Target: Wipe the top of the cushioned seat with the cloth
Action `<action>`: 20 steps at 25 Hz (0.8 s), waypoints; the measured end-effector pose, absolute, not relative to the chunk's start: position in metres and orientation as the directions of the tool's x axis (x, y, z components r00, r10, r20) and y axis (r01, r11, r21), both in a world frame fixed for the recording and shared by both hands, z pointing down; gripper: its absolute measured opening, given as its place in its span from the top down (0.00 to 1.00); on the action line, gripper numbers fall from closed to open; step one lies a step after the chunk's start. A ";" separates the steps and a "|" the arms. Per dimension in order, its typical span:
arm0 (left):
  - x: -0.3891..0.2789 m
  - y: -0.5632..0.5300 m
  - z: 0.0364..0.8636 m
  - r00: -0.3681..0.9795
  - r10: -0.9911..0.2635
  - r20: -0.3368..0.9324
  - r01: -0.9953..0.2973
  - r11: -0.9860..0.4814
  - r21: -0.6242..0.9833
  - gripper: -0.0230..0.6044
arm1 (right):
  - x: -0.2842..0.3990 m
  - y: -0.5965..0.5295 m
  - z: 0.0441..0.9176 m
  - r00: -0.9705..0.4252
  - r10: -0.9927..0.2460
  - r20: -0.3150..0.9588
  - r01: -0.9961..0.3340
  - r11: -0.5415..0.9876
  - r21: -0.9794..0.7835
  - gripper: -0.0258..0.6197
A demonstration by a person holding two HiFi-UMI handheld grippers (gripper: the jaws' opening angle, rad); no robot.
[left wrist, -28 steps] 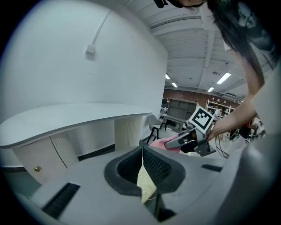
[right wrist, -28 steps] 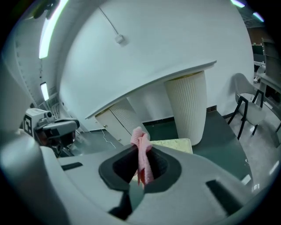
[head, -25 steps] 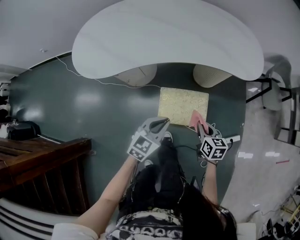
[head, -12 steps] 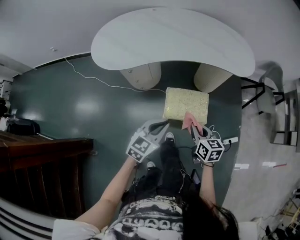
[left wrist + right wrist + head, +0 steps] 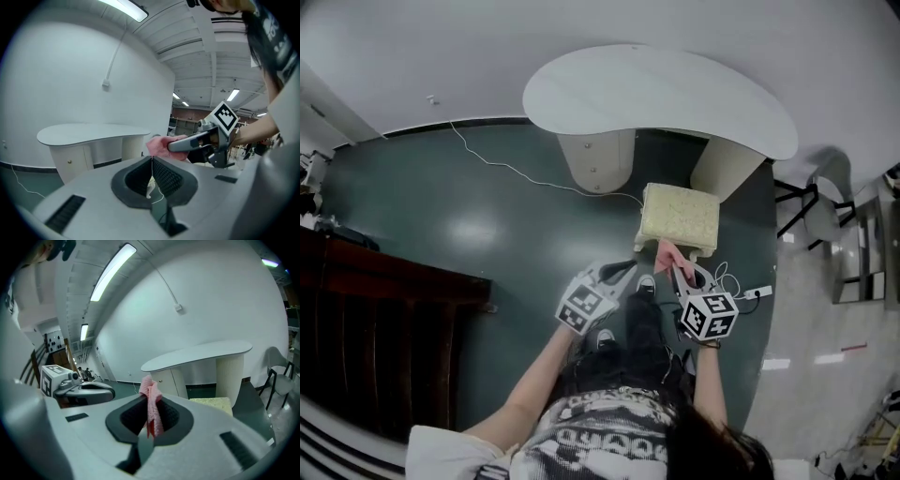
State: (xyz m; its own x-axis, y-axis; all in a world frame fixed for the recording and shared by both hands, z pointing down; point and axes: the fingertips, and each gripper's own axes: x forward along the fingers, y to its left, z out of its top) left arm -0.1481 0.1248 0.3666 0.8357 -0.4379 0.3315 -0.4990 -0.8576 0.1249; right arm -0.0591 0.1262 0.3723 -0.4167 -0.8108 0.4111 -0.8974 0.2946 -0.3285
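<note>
Here, right tool [image 5: 680, 273] outstretched, pinching cloth [image 5: 667, 252] beside seat [image 5: 679, 215]

Fisheye bending is seen in every view, with corners darkened in both gripper views. The room is evenly lit by ceiling strip lights [image 5: 112, 270], mirrored as soft glare on the floor [image 5: 473, 230].

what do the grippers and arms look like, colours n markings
The left gripper and right gripper have smooth grey bodies tapering to tongs with dark ribbed pads. Each carries a white cube printed with black square markers. Forearms are bare; a pale sleeve shows at the left shoulder, beside a black-and-white patterned top.
</note>
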 end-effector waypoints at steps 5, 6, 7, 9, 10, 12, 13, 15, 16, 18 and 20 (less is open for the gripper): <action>-0.171 0.165 0.349 0.841 -0.440 0.315 -0.490 -0.866 0.097 0.95 | -0.079 0.158 0.349 -0.394 -0.833 0.388 -0.911 0.298 -0.287 0.94; -0.174 0.172 0.344 0.844 -0.440 0.308 -0.486 -0.869 0.091 0.95 | -0.080 0.164 0.343 -0.392 -0.838 0.381 -0.912 0.299 -0.281 0.94; -0.177 0.179 0.340 0.847 -0.439 0.301 -0.482 -0.872 0.086 0.95 | -0.082 0.171 0.339 -0.389 -0.842 0.375 -0.913 0.300 -0.275 0.94; -0.182 0.192 0.333 0.850 -0.437 0.293 -0.476 -0.876 0.073 0.95 | -0.085 0.184 0.332 -0.384 -0.849 0.364 -0.916 0.302 -0.263 0.94; -0.184 0.197 0.330 0.850 -0.437 0.293 -0.474 -0.878 0.067 0.95 | -0.088 0.189 0.329 -0.382 -0.851 0.360 -0.918 0.303 -0.257 0.94; -0.187 0.204 0.326 0.851 -0.440 0.286 -0.472 -0.880 0.052 0.95 | -0.092 0.199 0.324 -0.382 -0.853 0.355 -0.919 0.310 -0.245 0.94; -0.188 0.207 0.325 0.852 -0.443 0.278 -0.472 -0.880 0.045 0.95 | -0.095 0.204 0.322 -0.384 -0.853 0.353 -0.919 0.315 -0.238 0.94; -0.190 0.213 0.323 0.854 -0.449 0.265 -0.476 -0.878 0.045 0.95 | -0.099 0.213 0.320 -0.386 -0.852 0.354 -0.919 0.324 -0.224 0.94; -0.191 0.216 0.322 0.854 -0.451 0.260 -0.478 -0.877 0.048 0.95 | -0.101 0.217 0.320 -0.387 -0.851 0.356 -0.919 0.328 -0.218 0.94; -0.192 0.220 0.320 0.854 -0.454 0.253 -0.480 -0.876 0.051 0.95 | -0.105 0.222 0.320 -0.388 -0.848 0.360 -0.920 0.334 -0.205 0.95; -0.195 0.223 0.318 0.854 -0.457 0.247 -0.482 -0.874 0.051 0.95 | -0.109 0.224 0.319 -0.391 -0.846 0.363 -0.919 0.341 -0.196 0.95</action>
